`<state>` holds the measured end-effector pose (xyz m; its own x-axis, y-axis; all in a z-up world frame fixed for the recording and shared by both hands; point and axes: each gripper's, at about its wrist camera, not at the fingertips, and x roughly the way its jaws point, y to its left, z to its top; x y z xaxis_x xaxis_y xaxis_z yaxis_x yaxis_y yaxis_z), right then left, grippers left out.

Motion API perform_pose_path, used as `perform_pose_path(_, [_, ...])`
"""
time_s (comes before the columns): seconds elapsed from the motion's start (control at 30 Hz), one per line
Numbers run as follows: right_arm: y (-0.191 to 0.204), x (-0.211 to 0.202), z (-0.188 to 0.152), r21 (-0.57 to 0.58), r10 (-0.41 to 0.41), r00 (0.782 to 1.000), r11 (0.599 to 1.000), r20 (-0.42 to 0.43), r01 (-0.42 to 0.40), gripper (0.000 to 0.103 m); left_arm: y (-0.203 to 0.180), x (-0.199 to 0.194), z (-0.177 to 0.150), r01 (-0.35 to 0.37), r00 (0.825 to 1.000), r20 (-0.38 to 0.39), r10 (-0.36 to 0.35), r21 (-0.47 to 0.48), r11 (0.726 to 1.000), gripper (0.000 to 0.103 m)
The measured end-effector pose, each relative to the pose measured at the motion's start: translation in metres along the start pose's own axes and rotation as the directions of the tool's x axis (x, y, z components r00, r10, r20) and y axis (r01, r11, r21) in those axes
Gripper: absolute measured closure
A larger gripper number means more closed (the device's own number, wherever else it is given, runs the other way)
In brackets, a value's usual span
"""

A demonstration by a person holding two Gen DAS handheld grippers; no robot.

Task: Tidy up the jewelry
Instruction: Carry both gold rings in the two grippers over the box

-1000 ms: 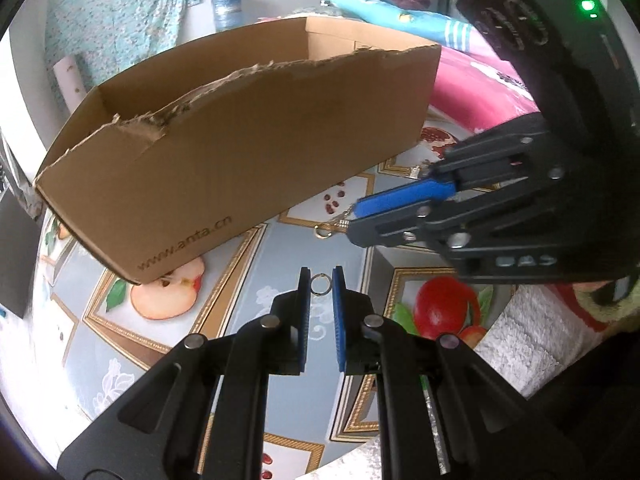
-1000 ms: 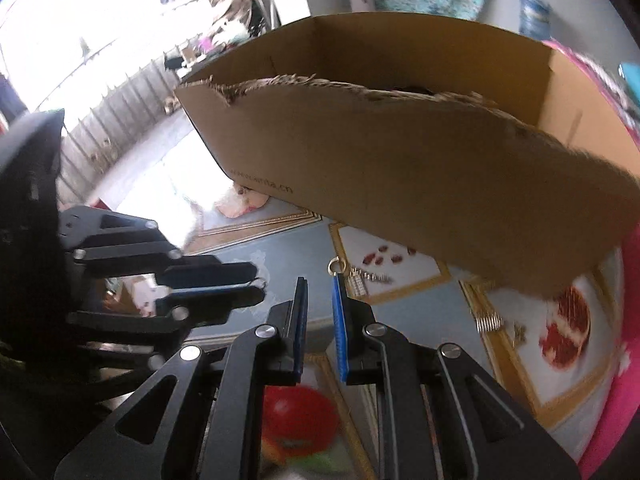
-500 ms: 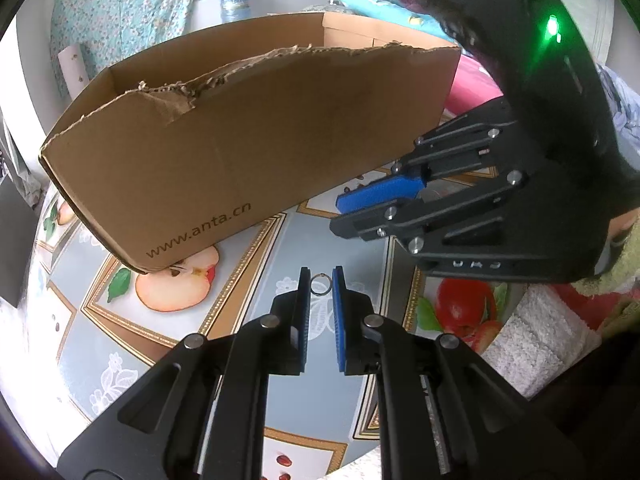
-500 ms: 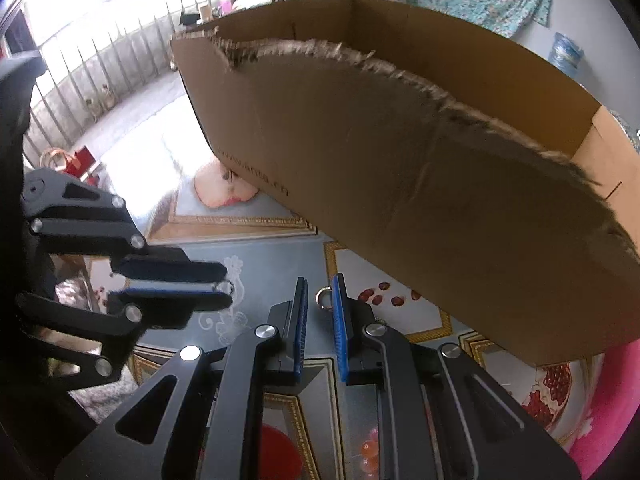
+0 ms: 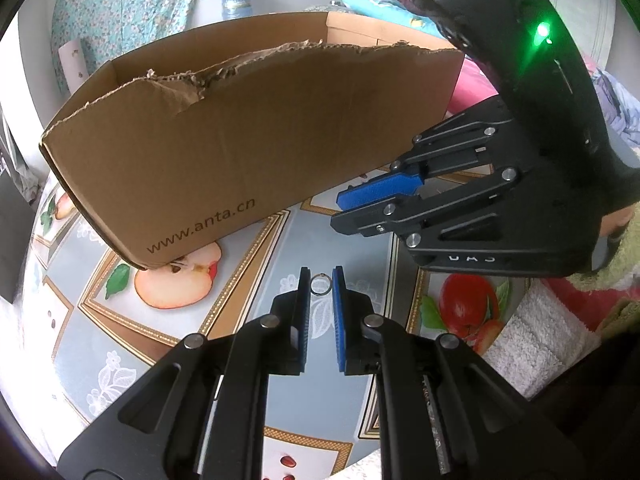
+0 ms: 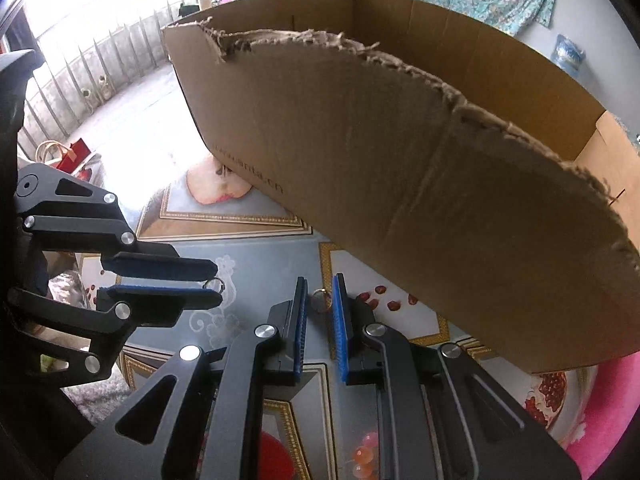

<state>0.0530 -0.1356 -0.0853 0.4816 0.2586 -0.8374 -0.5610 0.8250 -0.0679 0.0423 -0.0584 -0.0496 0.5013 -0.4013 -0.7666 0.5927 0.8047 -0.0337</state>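
The right gripper (image 5: pixel 340 210) swung across in front of the torn cardboard box (image 5: pixel 248 152), away from the pomegranate-seed panel of the tablecloth (image 6: pixel 256 264) and toward the left gripper (image 6: pixel 218 290), and rolled at the wrist as it went. The gold ring (image 6: pixel 321 296) pinched at its tips rode along with it. In the right wrist view the small chain pieces that lay on the cloth a second earlier slipped out of sight, and the box front swelled to fill more of the frame.
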Motion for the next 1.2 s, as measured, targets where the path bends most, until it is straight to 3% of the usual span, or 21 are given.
perform_pose_path(0.63, [-0.011,-0.003,-0.001,0.016,0.056,0.998,0.998,-0.02,-0.056,0.092,-0.002,-0.007,0.001,-0.021,1.0,0.01,0.021,-0.002,1.0,0.093])
perform_pose_path(0.87, [-0.02,-0.043,-0.002,0.067,0.09,0.993,0.993,0.076,-0.095,0.092,-0.011,-0.029,0.006,-0.032,0.998,0.051,0.032,0.0,0.999,0.093])
perform_pose_path(1.0, [-0.032,-0.084,0.004,0.107,0.11,0.979,0.986,0.172,-0.13,0.092,-0.012,-0.064,0.03,0.045,0.989,0.139,-0.04,-0.033,0.998,0.093])
perform_pose_path(1.1, [-0.05,-0.117,0.015,0.142,0.092,0.961,0.981,0.262,-0.133,0.092,-0.007,-0.085,0.055,0.106,0.972,0.213,-0.096,-0.035,0.994,0.093])
perform_pose_path(1.2, [-0.074,-0.131,0.027,0.172,0.076,0.951,0.976,0.299,-0.132,0.092,0.006,-0.084,0.085,0.144,0.967,0.219,-0.128,-0.059,0.988,0.093])
